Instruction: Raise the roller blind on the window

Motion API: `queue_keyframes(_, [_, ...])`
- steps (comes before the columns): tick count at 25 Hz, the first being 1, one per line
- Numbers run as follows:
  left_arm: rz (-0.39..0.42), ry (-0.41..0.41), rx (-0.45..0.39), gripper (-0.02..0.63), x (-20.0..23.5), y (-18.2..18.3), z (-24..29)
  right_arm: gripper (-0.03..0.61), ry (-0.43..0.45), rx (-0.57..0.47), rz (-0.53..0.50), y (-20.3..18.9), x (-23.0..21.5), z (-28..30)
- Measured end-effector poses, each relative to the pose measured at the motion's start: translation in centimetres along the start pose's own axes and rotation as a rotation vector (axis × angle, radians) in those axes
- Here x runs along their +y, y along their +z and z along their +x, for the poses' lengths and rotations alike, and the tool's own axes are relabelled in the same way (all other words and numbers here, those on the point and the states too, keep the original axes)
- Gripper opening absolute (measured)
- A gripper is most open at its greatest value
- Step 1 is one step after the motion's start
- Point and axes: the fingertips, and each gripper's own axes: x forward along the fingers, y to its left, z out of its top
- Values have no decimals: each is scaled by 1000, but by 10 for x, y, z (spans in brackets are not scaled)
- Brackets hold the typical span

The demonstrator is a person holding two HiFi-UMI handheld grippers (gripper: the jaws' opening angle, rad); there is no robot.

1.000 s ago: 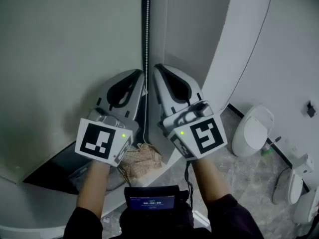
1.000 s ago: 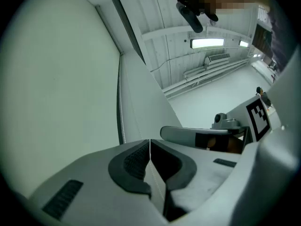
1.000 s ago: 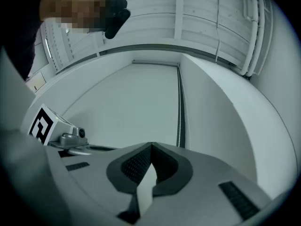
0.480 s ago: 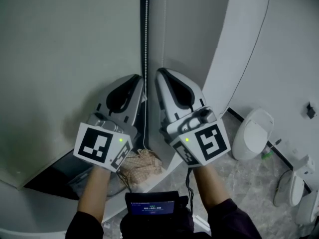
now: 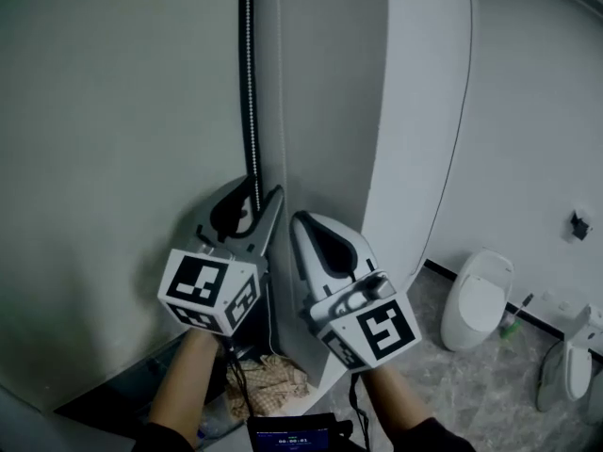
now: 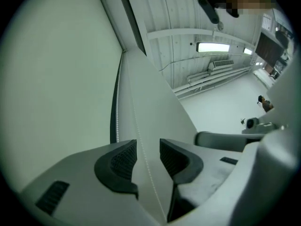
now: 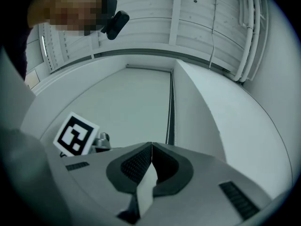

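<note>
left gripper view | left gripper (image 6: 148, 147) fingers (image 6: 123, 160) opening | bead chain (image 6: 146, 169) between them

Left gripper (image 5: 264, 196), jaws opening, points up at the bead chain (image 5: 248, 73), which runs down into the gap between them alongside the pale roller blind (image 5: 104, 139). The right gripper (image 5: 300, 222) sits just below and to its right, jaws together. A crumpled cloth (image 5: 271, 384) lies beneath both; a white toilet (image 5: 476, 299) stands well off to the right gripper's right.
</note>
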Motion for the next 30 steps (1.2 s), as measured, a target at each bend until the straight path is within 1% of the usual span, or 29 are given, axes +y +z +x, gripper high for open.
queue_keyframes(2, [-19, 4, 11, 112, 13, 9, 24, 9, -10, 16, 0, 1, -3, -4])
queue_keyframes(5, [-69, -36, 38, 112, 23, 17, 62, 9, -12, 17, 3, 5, 0, -7])
queue_keyframes(7, [-101, -54, 67, 112, 31, 15, 83, 9, -9, 21, 0, 2, 1, -5])
queue_keyframes(10, [-115, -65, 85, 112, 48, 4, 100, 9, -22, 49, 8, -12, -6, -1])
queue_keyframes(11, [-124, -62, 74, 110, 51, 3, 98, 9, -25, 52, 11, -14, -8, -3])
queue_keyframes(12, [-132, -55, 57, 84, 51, 5, 93, 9, -25, 50, 11, -13, -7, -6])
queue_keyframes(13, [-137, -46, 40, 23, 48, 8, 84, 9, -23, 44, 7, -10, -5, -11])
queue_keyframes(14, [-133, -39, 26, 20, 44, 12, 76, 9, -20, 32, -2, -6, -2, -15])
queue_keyframes(16, [-101, -38, 14, 18, 36, 19, 65, 9, -23, 2, -22, 6, -2, -15])
queue_keyframes(18, [-76, -56, 10, 17, 29, 21, 59, 9, -38, -2, -12, 17, -12, -2])
queue_keyframes(21, [-97, -69, -54, 15, 25, 25, 37, 9, -20, 43, 49, 24, -26, 27])
queue_keyframes(22, [-86, -66, -73, 15, 24, 26, 26, 9, -4, 56, 78, 26, -28, 37])
queue_keyframes(23, [-59, -62, -80, 15, 21, 26, 16, 9, 9, 60, 106, 29, -29, 46])
queue_keyframes(25, [-10, -59, -64, 15, 11, 11, -3, 11, 23, 50, 146, 36, -32, 58])
queue_keyframes(26, [-10, -65, -51, 15, 3, -4, -14, 12, 24, 44, 159, 39, -34, 61])
queue_keyframes(27, [-22, -71, -37, 15, -6, -22, -25, 34, 26, 37, 171, 41, -34, 63])
queue_keyframes(28, [-37, -77, -21, 14, -14, -43, -36, 65, 34, 30, 184, 42, -33, 65])
queue_keyframes(30, [-56, -86, 27, 14, -31, -91, -60, 85, 61, 17, 207, 42, -26, 69])
